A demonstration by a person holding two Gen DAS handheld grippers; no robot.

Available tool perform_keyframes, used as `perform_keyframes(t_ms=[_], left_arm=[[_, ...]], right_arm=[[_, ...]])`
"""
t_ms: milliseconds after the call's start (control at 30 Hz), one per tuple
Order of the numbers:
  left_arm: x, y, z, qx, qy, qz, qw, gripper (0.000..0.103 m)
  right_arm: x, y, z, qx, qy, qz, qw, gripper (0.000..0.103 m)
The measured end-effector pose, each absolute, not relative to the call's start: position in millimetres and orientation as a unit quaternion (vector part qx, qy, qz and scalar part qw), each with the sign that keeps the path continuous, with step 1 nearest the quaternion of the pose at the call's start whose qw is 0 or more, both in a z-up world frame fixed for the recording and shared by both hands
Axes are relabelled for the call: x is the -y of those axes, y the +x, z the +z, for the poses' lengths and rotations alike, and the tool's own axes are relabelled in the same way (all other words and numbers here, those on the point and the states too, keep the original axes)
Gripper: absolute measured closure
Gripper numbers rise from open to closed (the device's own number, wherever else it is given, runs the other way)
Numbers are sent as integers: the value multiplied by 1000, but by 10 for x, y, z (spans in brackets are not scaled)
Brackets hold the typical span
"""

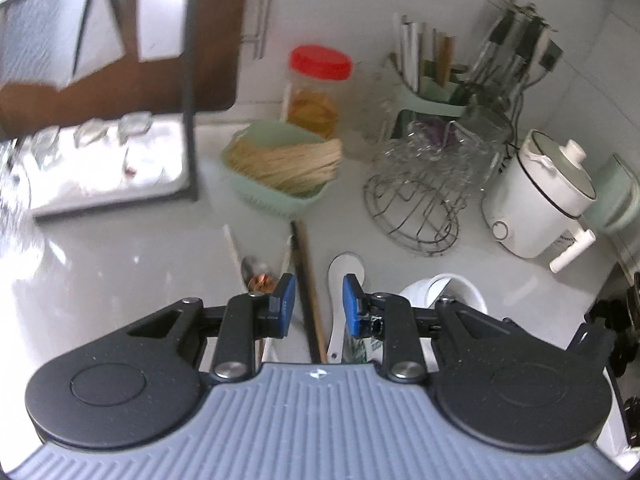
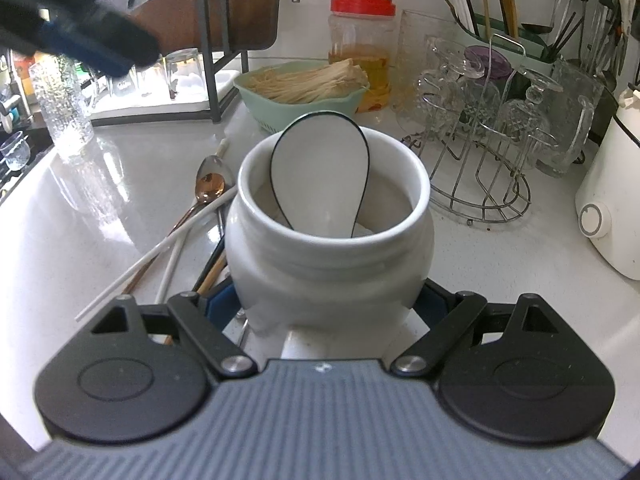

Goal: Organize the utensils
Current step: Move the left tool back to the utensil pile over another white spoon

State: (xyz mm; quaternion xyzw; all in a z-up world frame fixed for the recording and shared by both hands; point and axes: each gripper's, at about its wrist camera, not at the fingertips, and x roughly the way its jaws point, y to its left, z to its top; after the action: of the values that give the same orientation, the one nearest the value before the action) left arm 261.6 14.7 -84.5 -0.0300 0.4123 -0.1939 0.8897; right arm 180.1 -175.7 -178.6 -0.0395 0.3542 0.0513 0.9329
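the counter [image 2: 80,208] is the work surface; the white jar [image 2: 328,240] stands on it as the utensil holder. progress, as judged from this layout: early. one white spoon [image 2: 320,176] with a dark rim already stands bowl-up inside the jar. still loose on the counter left of the jar: white chopsticks [image 2: 160,252], dark chopsticks [image 1: 306,280], a copper spoon [image 2: 210,186], a steel spoon [image 2: 218,166] and a second white spoon [image 1: 344,276].

other containers: the green basket [image 2: 304,96] holds pale dry noodles; the red-lidded jar [image 2: 362,44] holds a yellow liquid; the wire rack [image 2: 480,128] carries upturned glasses; the rear caddy [image 1: 432,88] already holds chopsticks.

right gripper [image 2: 326,308]: clamped on the jar's lower body, steadying it. left gripper [image 1: 316,304]: jaws partly apart, nothing between the pads, hovering above the dark chopsticks and the loose white spoon
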Motion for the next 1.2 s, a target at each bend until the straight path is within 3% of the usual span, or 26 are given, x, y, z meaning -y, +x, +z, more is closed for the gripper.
perform_keyframes(t_ms=[533,1200], left_arm=[[-418,2450,-1268,-443,-63,-160,880,73],[-223,2739,-1713,-460,-74,-195,863,73]], right_arm=[[1772,1742,-1774,-361,-41,51,930,12],[1838,1610,-1769,-364,-42,51,929,12]])
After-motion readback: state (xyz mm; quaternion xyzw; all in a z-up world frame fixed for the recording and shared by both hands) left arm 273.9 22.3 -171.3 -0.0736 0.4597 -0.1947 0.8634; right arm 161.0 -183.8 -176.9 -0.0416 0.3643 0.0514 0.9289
